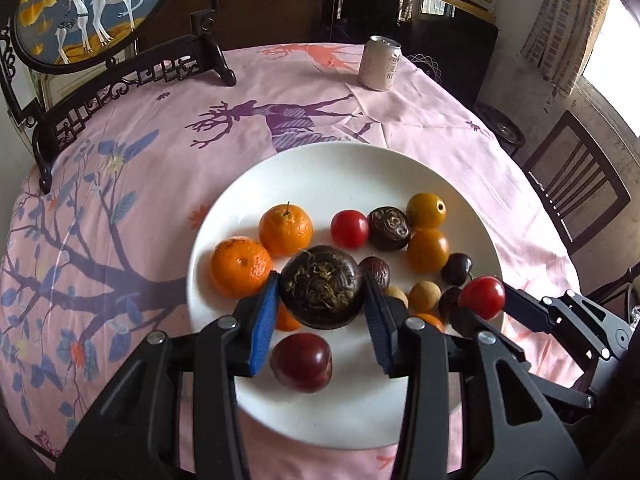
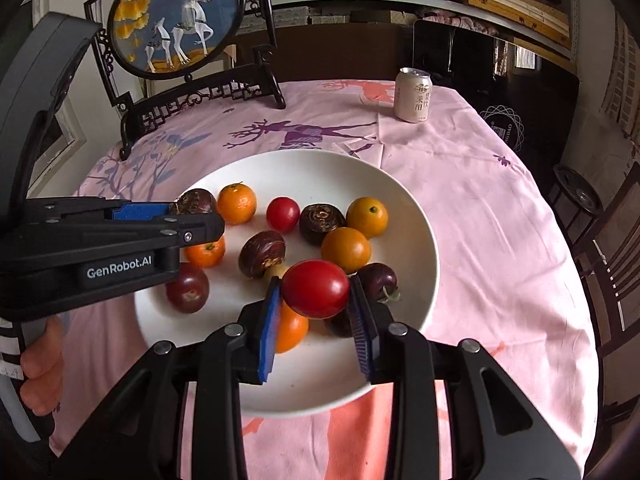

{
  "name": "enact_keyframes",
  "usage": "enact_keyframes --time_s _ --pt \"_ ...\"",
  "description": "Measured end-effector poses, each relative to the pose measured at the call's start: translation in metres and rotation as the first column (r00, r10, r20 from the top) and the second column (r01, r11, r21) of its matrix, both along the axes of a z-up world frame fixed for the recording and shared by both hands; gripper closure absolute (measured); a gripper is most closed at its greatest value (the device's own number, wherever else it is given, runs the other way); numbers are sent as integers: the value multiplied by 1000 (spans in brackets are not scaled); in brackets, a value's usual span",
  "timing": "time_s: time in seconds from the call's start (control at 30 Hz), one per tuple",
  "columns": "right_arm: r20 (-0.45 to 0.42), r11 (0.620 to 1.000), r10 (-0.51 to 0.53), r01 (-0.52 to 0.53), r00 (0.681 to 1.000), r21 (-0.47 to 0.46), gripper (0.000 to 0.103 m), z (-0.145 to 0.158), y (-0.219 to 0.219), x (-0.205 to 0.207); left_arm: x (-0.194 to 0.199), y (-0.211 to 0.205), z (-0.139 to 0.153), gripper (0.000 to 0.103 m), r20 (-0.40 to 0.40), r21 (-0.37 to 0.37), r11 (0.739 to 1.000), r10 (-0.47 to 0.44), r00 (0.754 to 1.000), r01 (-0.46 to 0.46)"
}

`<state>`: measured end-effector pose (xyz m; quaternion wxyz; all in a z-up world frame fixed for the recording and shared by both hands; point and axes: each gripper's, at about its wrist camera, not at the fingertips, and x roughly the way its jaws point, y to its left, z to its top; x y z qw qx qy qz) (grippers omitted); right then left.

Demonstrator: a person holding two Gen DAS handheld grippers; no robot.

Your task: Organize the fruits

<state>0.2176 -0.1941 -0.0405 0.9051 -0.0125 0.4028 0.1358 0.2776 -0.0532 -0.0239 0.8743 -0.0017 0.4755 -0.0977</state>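
Observation:
A white plate (image 1: 320,168) on the pink tablecloth holds several fruits: two mandarins (image 1: 285,229), red tomatoes (image 1: 349,229), yellow-orange fruits (image 1: 426,211), dark water chestnuts (image 1: 389,228) and dark plums (image 1: 301,362). My left gripper (image 1: 320,294) is shut on a large dark water chestnut (image 1: 320,286) just above the plate. My right gripper (image 2: 314,290) is shut on a red tomato (image 2: 315,288) above the plate's (image 2: 328,384) near right side. The right gripper also shows in the left wrist view (image 1: 482,298), and the left gripper in the right wrist view (image 2: 192,210).
A pale drink can (image 1: 379,63) stands at the table's far side. A dark-framed round deer screen (image 1: 92,12) stands at the far left. A wooden chair (image 1: 576,184) is off the right edge. The can shows in the right wrist view (image 2: 413,95).

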Motion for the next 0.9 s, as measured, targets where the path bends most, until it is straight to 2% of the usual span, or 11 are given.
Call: enact_keyframes --time_s 0.17,0.2,0.23,0.33,0.4,0.43,0.47,0.6,0.67,0.77,0.9 --pt "-18 1000 12 -12 1000 1 69 -9 1 13 14 -3 -9 60 -20 -10 1000 7 1000 -8" --pt "-19 1000 4 -4 1000 -2 65 -10 1 14 15 -1 -10 54 -17 -15 1000 13 1000 -13" --pt "-17 1000 -5 4 1000 -12 45 -10 1 13 14 0 -8 39 -13 -21 1000 13 1000 -13" --pt "38 999 -39 40 999 -29 35 0 -3 0 -2 7 7 21 50 -32 999 12 999 -10" --pt "44 999 -42 43 998 -21 23 7 -9 -15 -23 13 18 8 98 -20 1000 16 995 -15" --pt "47 999 -44 45 998 -12 9 10 -12 -26 -37 17 24 6 123 -22 1000 24 992 -21" --pt "56 999 -47 47 997 -8 2 12 -15 -39 -53 21 28 6 149 -24 999 29 988 -25" --pt "98 995 -82 87 992 -49 1 12 -18 -88 -118 33 33 2 222 28 996 76 972 -85" --pt "82 992 -115 119 990 -45 1 8 -21 -104 -145 38 29 2 223 10 996 89 971 -94" --pt "37 991 -126 128 991 -27 1 3 -20 -118 -172 44 20 2 203 -14 995 99 974 -98" --pt "38 989 -146 147 989 -30 1 5 -18 -130 -194 51 16 2 211 -8 994 112 971 -112"
